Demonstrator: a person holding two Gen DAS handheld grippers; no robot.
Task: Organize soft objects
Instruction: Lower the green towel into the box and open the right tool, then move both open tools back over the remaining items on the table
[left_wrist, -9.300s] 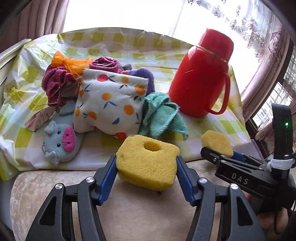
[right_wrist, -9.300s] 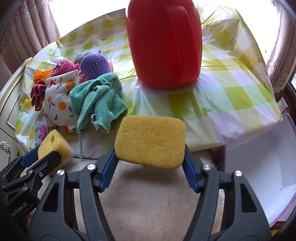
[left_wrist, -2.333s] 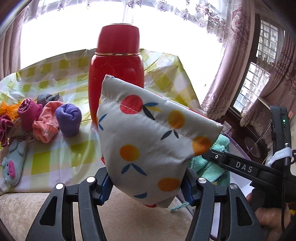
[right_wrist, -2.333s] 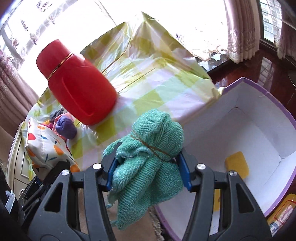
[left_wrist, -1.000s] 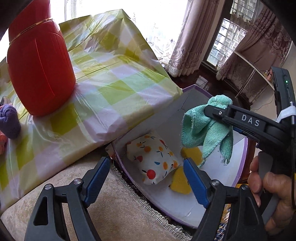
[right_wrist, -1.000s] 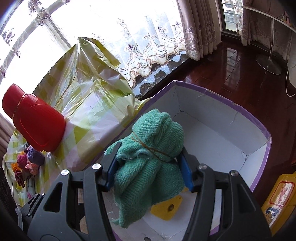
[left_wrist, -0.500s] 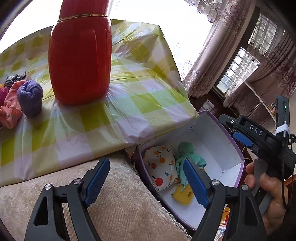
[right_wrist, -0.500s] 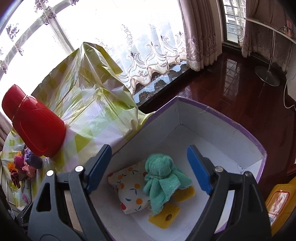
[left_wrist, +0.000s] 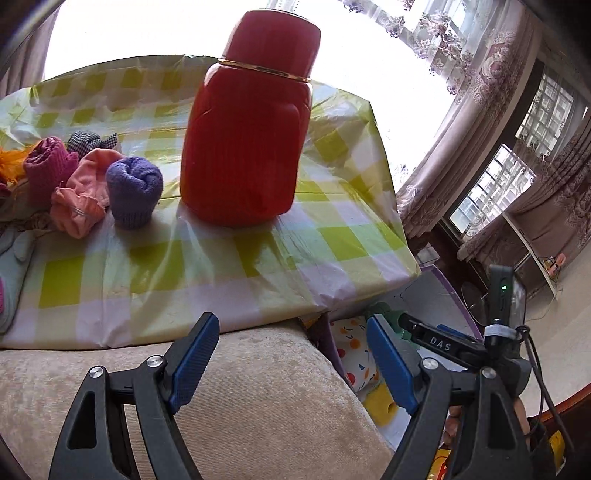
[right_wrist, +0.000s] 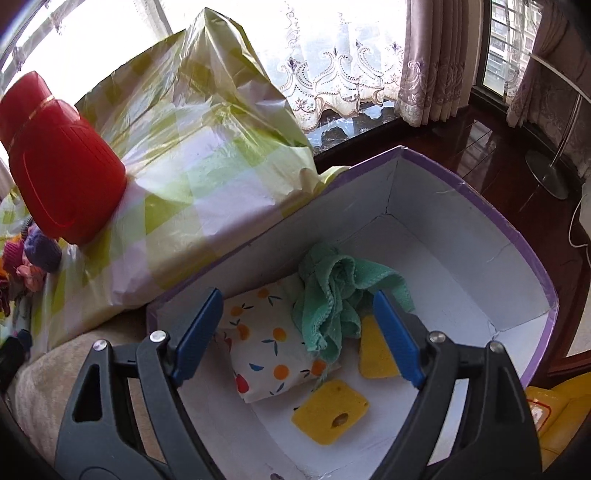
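Green towel (right_wrist: 338, 291) — beside "DAS"-marked right tool (left_wrist: 430, 341)

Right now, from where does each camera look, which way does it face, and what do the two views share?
Left wrist: sits behind the open left gripper, facing the checked tabletop and red flask; the right gripper and the hand holding it show at right.
Right wrist: sits behind the open right gripper, looking down into the purple-rimmed box at the green towel.
Shared: flask, tabletop, box, fruit-print pouch.
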